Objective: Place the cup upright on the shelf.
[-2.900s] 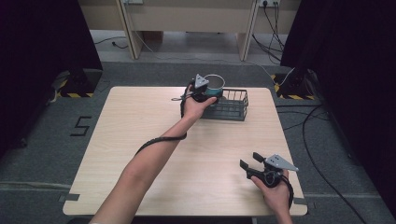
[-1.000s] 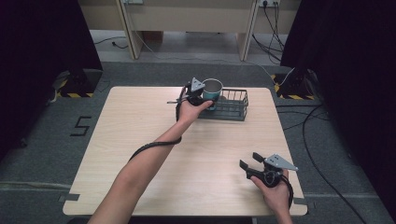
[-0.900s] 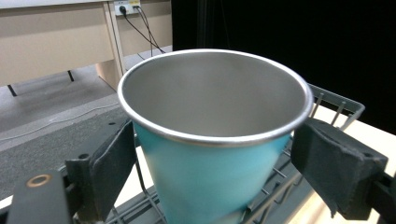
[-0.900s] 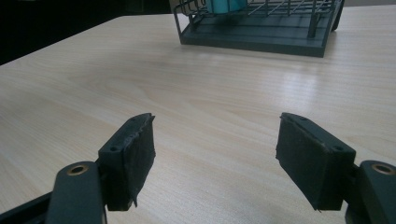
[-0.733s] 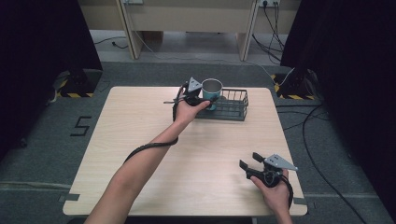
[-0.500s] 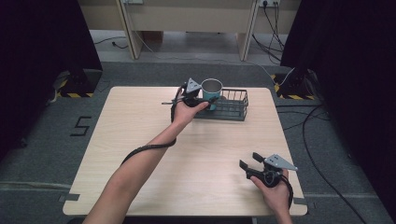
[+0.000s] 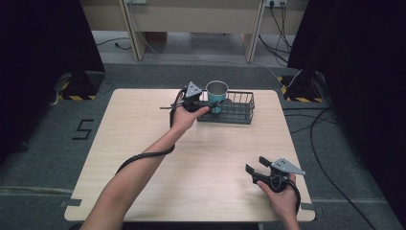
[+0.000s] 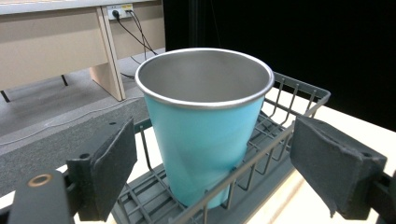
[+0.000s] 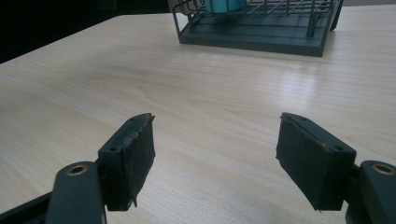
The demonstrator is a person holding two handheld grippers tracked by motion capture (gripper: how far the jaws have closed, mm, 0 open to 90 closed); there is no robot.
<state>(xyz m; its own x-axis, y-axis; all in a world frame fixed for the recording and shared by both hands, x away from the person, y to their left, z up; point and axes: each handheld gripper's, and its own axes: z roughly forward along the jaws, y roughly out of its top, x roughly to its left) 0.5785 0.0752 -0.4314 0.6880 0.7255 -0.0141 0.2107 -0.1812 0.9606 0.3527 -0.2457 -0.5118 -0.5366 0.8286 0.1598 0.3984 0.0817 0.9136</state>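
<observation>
Teal cup sitting in the wire basket at the table's far edge, both grippers spread wide.

The teal cup stands upright in the left end of the dark wire basket, which sits by the far edge of the table, a bit right of the middle. The left gripper is up against the basket's left end with its 2 jaws released, 1 pad on each side of the cup and clear gaps between, so it's not touching it. The cup has a bare metal inside and rim, nothing in it. The right gripper hangs near the table's near right corner, well apart from the basket, jaws apart too, just bare wood between its pads.
</observation>
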